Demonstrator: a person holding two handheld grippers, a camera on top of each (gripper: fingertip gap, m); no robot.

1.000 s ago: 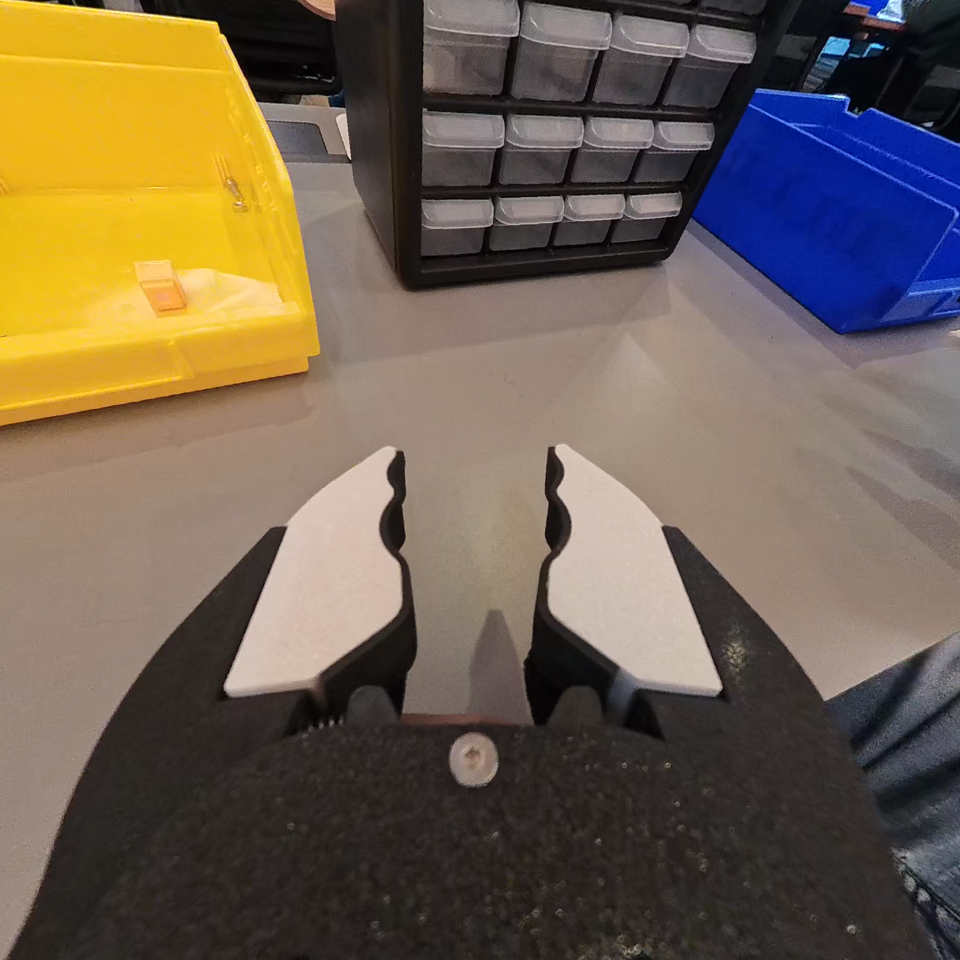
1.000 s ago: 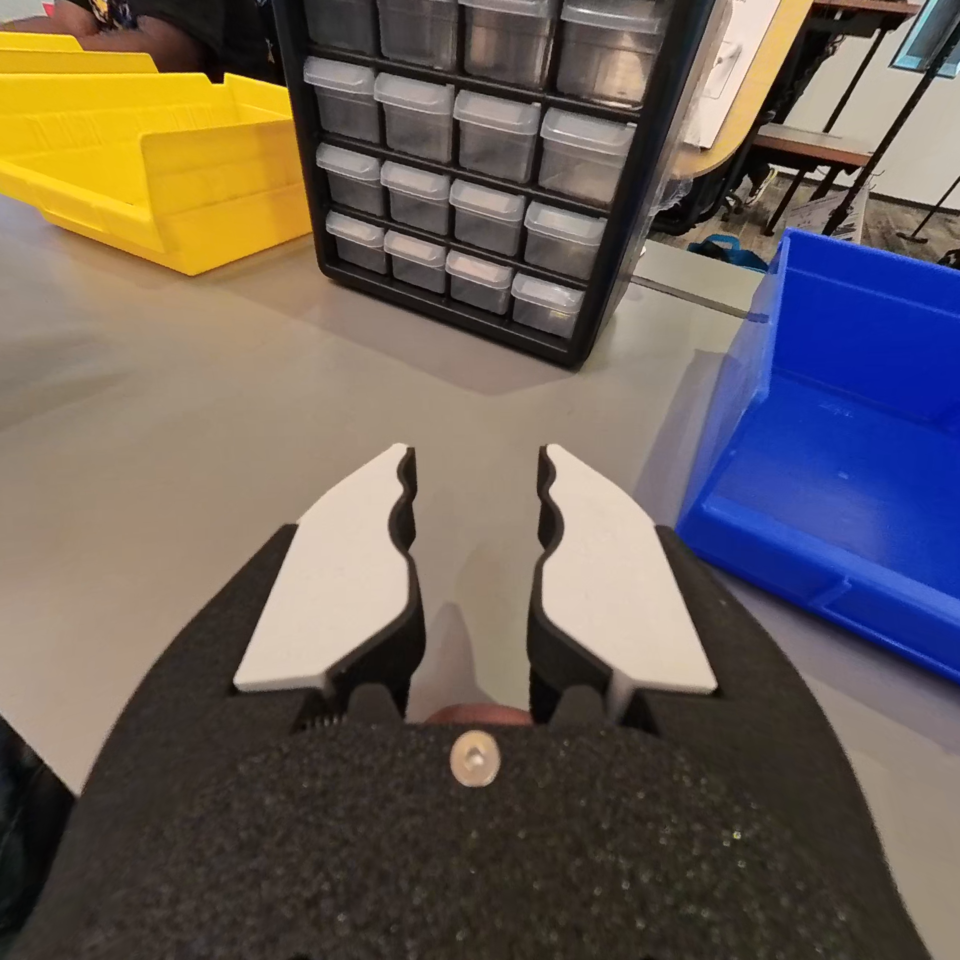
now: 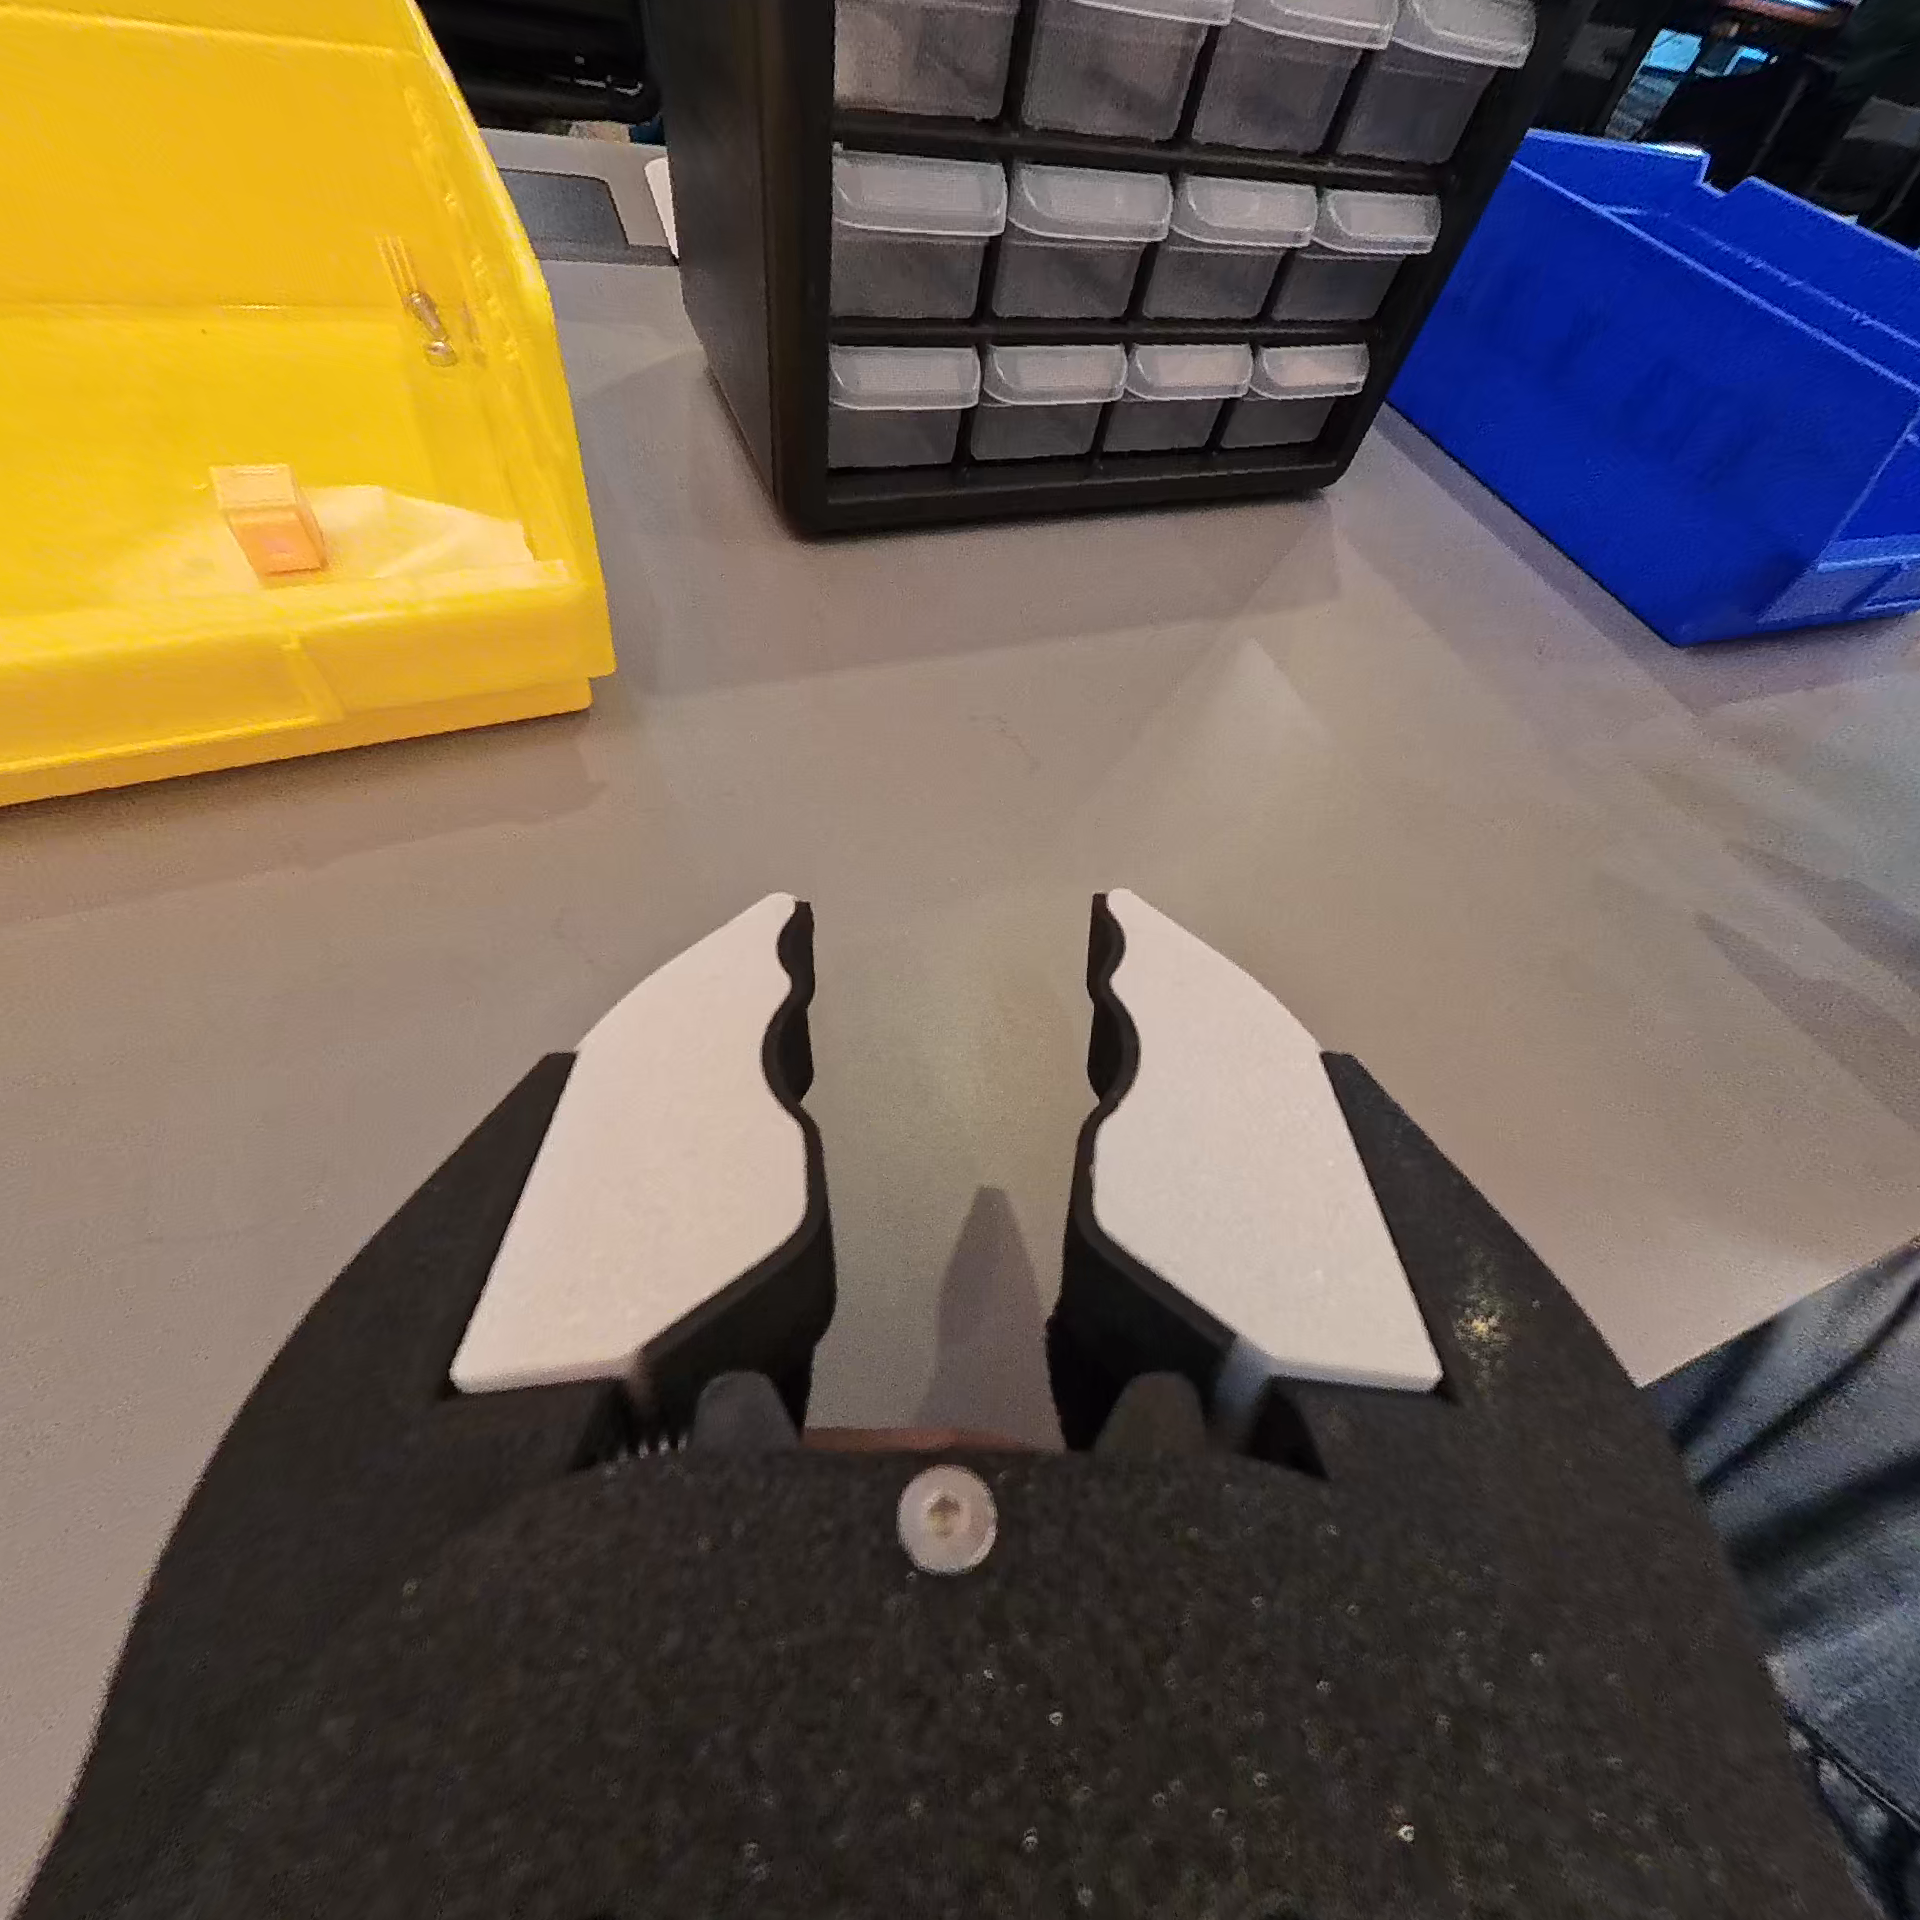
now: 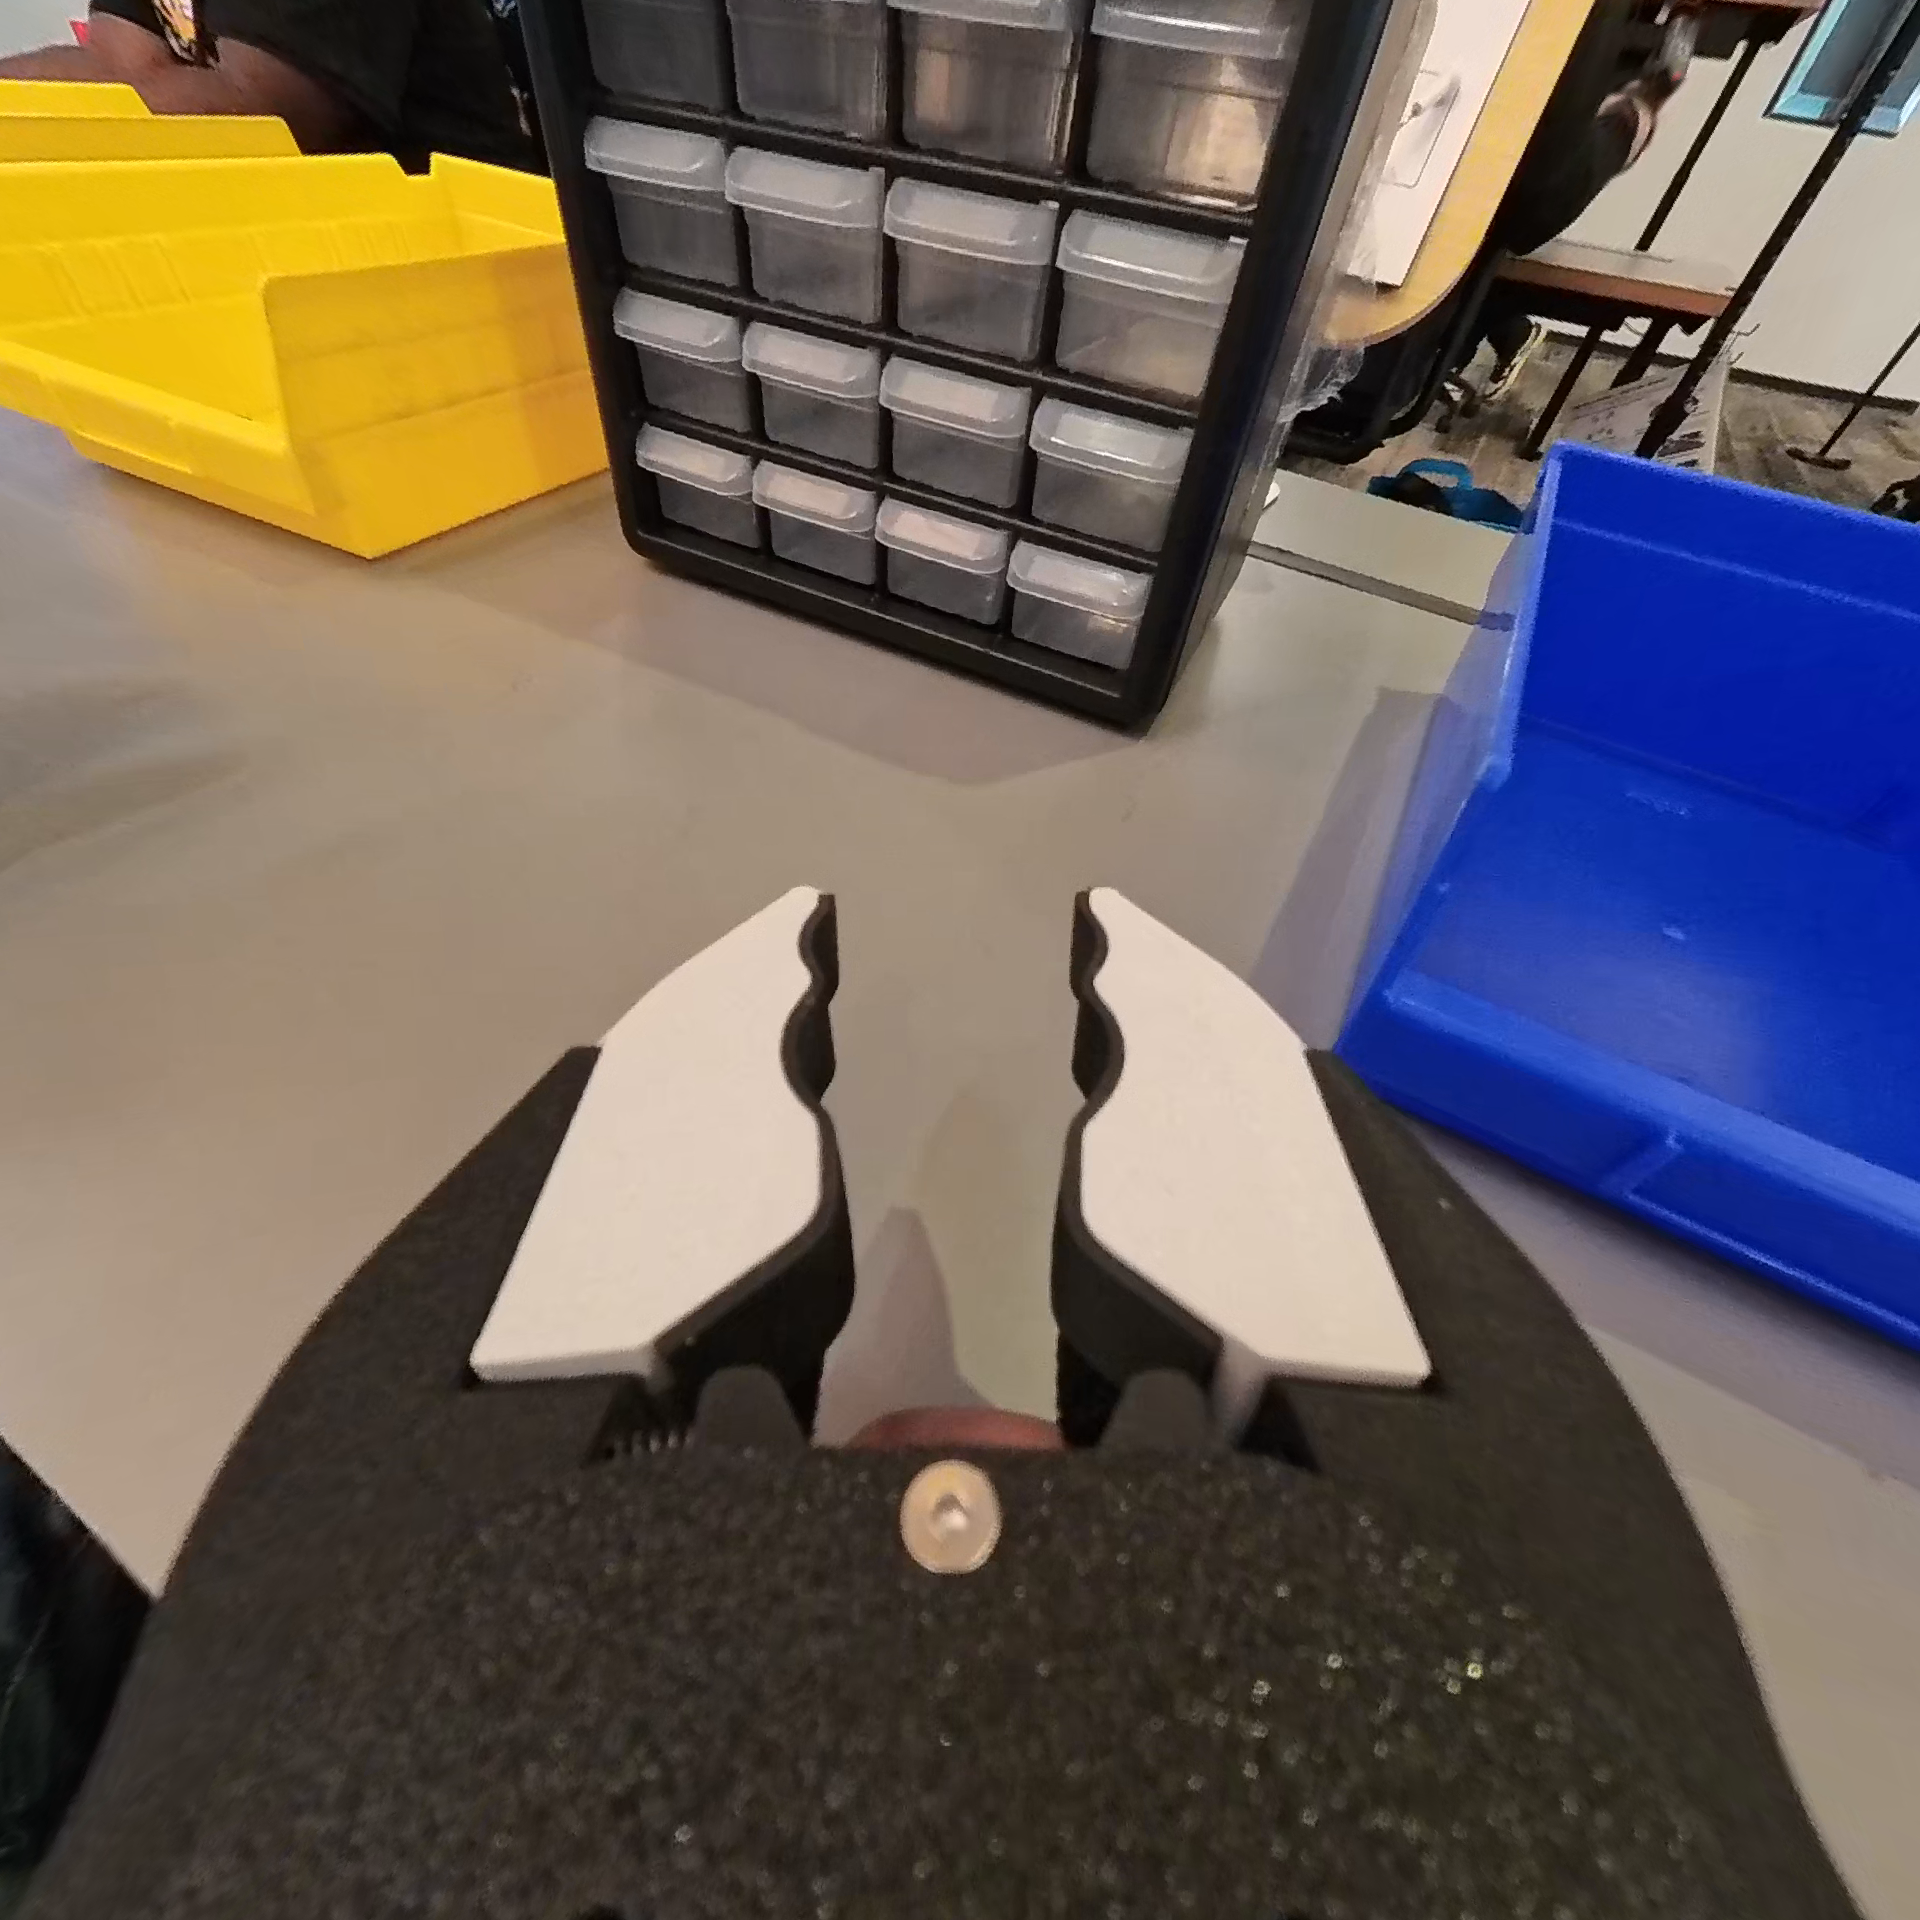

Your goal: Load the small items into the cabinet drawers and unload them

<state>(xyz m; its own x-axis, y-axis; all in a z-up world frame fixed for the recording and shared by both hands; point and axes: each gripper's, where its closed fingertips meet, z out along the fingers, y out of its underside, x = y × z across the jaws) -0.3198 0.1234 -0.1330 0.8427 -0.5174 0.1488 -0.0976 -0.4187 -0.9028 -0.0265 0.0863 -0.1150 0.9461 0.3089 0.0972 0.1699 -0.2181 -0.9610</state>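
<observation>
Grey table (image 3: 1039, 748): drawer cabinet (image 3: 1091, 312) well beyond both empty, spread grippers (image 3: 951, 914) (image 4: 951, 914).

Grey table (image 3: 1351, 935) underneath. Bkgd, right view: wooden desk (image 4: 1621, 281), black stand poles (image 4: 1766, 229), teal bag (image 4: 1439, 488) on carpet. Denim leg (image 3: 1808, 1455) at table edge.

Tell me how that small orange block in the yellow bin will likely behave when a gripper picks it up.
The orange block looks boxy with flat sides, so it should sit still and not roll. It seems small and translucent plastic, so probably light and stiff, possibly slick between the pads. It lies in the yellow bin beside a clear wrapper, which might shift with it.
</observation>
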